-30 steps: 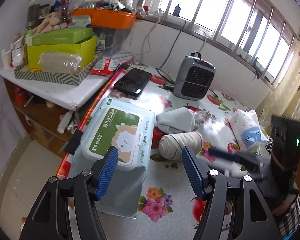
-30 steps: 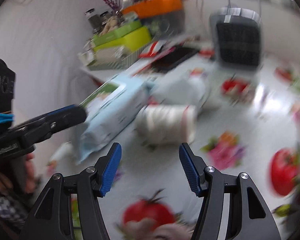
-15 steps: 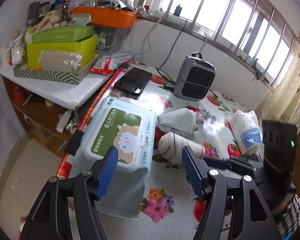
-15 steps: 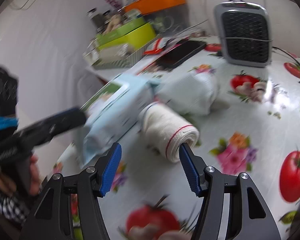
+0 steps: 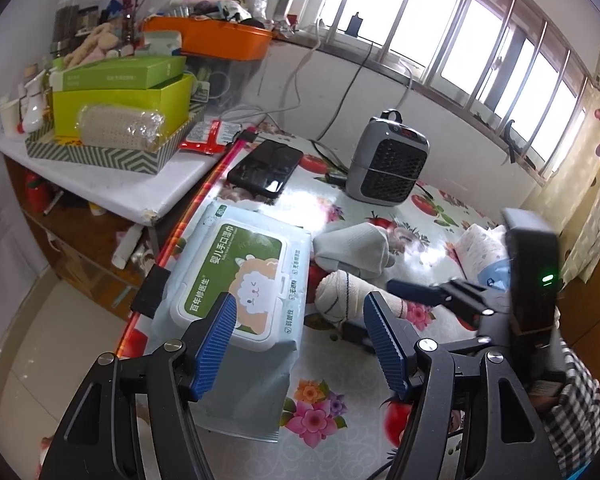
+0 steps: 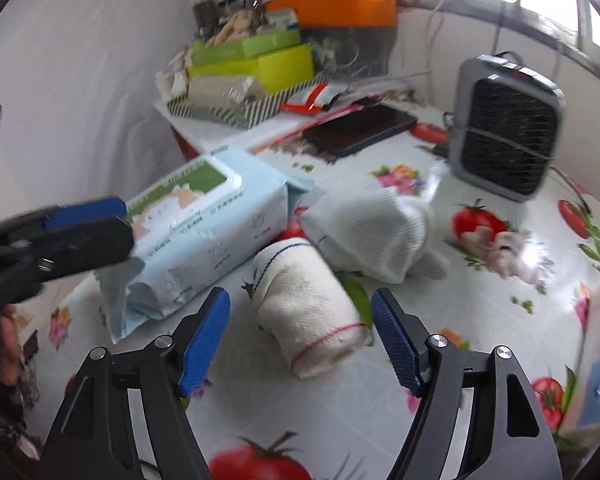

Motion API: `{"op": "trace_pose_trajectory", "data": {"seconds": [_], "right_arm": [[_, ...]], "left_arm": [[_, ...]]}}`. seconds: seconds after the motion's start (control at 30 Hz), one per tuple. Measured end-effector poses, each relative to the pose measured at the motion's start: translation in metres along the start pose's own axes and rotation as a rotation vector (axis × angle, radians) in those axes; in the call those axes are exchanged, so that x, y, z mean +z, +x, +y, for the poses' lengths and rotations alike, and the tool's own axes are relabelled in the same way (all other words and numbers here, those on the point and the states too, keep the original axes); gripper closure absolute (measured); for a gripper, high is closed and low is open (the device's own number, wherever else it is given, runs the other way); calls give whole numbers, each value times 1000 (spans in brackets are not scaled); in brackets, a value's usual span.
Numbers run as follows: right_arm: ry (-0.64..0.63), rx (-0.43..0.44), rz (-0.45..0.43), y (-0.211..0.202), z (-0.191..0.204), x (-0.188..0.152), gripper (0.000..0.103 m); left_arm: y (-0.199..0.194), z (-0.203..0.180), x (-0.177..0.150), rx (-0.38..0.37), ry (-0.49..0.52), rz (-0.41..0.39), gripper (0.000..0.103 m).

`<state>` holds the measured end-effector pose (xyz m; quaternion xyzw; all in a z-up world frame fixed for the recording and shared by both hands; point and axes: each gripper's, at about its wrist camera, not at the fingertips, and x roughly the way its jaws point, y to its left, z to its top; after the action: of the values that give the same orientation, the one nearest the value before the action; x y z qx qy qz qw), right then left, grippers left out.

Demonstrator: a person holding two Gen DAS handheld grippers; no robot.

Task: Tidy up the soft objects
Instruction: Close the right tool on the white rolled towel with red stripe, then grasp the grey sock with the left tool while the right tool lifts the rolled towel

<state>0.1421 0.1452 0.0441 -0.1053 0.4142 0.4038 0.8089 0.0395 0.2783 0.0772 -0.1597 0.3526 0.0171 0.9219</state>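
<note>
A cream rolled cloth (image 6: 312, 312) with a red line at one end lies on the flowered tablecloth (image 6: 480, 360). My right gripper (image 6: 300, 308) hangs just over it. Its blue pads stand on either side of the roll with gaps, and the jaws are opening. A folded white sock (image 6: 372, 236) lies just behind the roll. A pale blue wet-wipes pack (image 5: 236, 280) lies to the left, touching neither. My left gripper (image 5: 300, 312) is open above the near end of the pack, with nothing between its pads. The rolled cloth (image 5: 340, 296) also shows in the left wrist view.
A grey fan heater (image 5: 388, 164) and a black phone (image 5: 266, 168) sit at the back of the table. A patterned tissue pack (image 5: 480, 248) lies at the right. A side shelf holds a zigzag tray (image 5: 112, 152) with green boxes and an orange tub (image 5: 220, 40).
My right gripper has moved in toward the rolled cloth and widened its jaws, which now flank the roll. The left gripper has stayed put.
</note>
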Motion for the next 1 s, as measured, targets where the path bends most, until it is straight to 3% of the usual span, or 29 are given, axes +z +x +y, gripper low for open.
{"op": "trace_pose_trajectory", "data": {"seconds": [0.13, 0.3, 0.37, 0.53, 0.77, 1.0], "right_arm": [[-6, -22, 32, 15, 1, -2, 30], [73, -16, 12, 15, -8, -7, 30], [84, -20, 0, 12, -9, -9, 39], [91, -55, -10, 5, -6, -15, 41], [212, -97, -22, -18, -17, -37, 41], [267, -141, -28, -49, -26, -71, 41]], "left_arm": [[2, 0, 2, 3, -2, 4, 38], [7, -2, 5, -1, -4, 10, 38], [9, -4, 5, 1, -2, 13, 38], [12, -13, 6, 1, 17, 22, 38], [28, -29, 14, -3, 46, 45, 38], [61, -63, 23, 9, 145, 83, 37]]}}
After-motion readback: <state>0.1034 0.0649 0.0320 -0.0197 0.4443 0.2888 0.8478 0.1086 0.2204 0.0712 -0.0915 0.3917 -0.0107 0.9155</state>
